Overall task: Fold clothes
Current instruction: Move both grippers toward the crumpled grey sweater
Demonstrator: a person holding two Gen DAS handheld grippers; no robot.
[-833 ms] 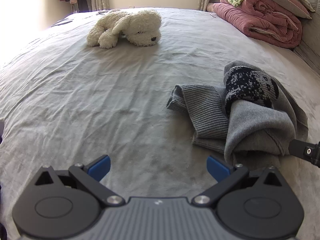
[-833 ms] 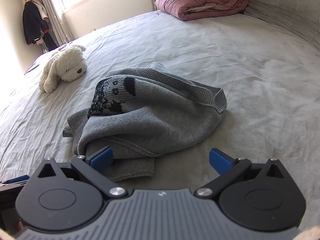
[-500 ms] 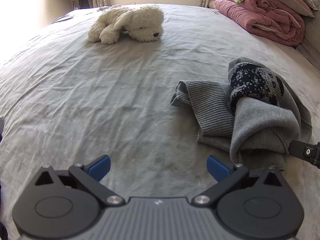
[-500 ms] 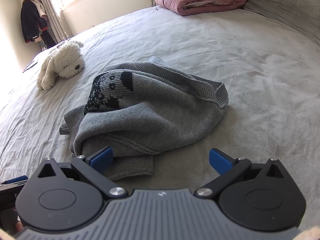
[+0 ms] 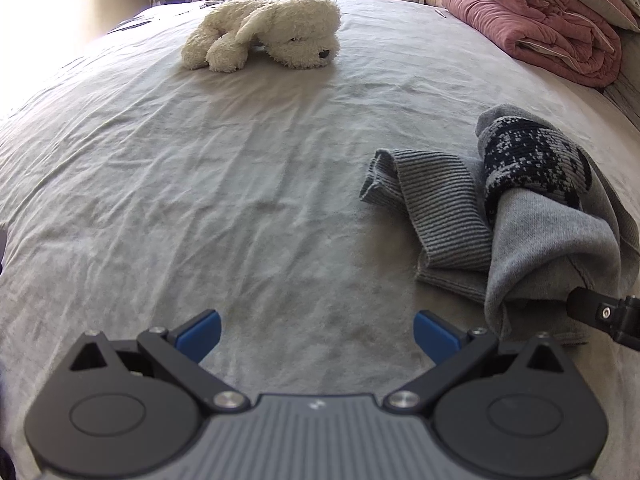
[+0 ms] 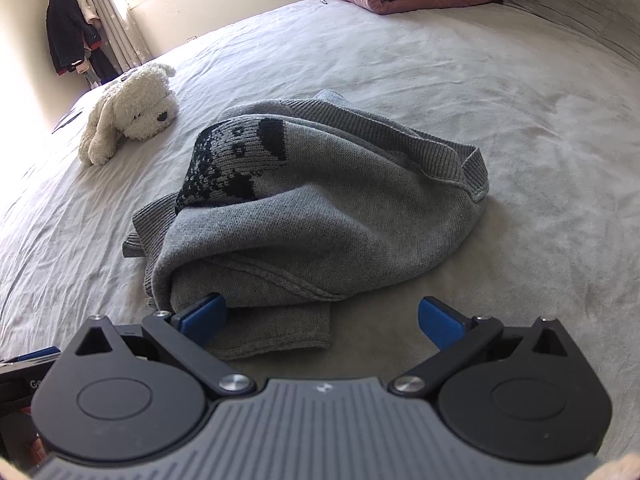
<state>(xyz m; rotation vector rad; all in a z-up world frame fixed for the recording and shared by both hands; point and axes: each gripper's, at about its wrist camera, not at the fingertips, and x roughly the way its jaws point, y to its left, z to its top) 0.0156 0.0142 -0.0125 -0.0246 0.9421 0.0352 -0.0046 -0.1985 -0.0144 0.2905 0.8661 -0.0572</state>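
Grey bedsheet [image 5: 224,184] covers the whole wide bed, with folded pink quilts [image 5: 552,36] at 1 o'clock in the left wrist view and a white plush dog [image 5: 264,32] at 12 o'clock.

Since a moment ago both cameras have come nearer and a little lower: the plush dog and the grey sweater [image 6: 320,208] look bigger now, but the sweater itself has the same shape. It lies as a crumpled heap, with the dark pattern on top and a ribbed part pushed out to the left. So nothing is folded at this moment; I judge that the hands are only approaching.

Left gripper [image 5: 316,334] has its blue fingers wide apart over bare sheet, and the sweater is at its 2 o'clock. Right gripper [image 6: 322,316] is also spread wide, with its left finger [image 6: 202,314] just at the near hem of the sweater and nothing between the pads.

For moving, the sheet is free from 9 to 12 o'clock of the sweater, enough to spread it flat. At 3 o'clock the raised bed border is well apart. The plush dog is the only obstacle on the left side.
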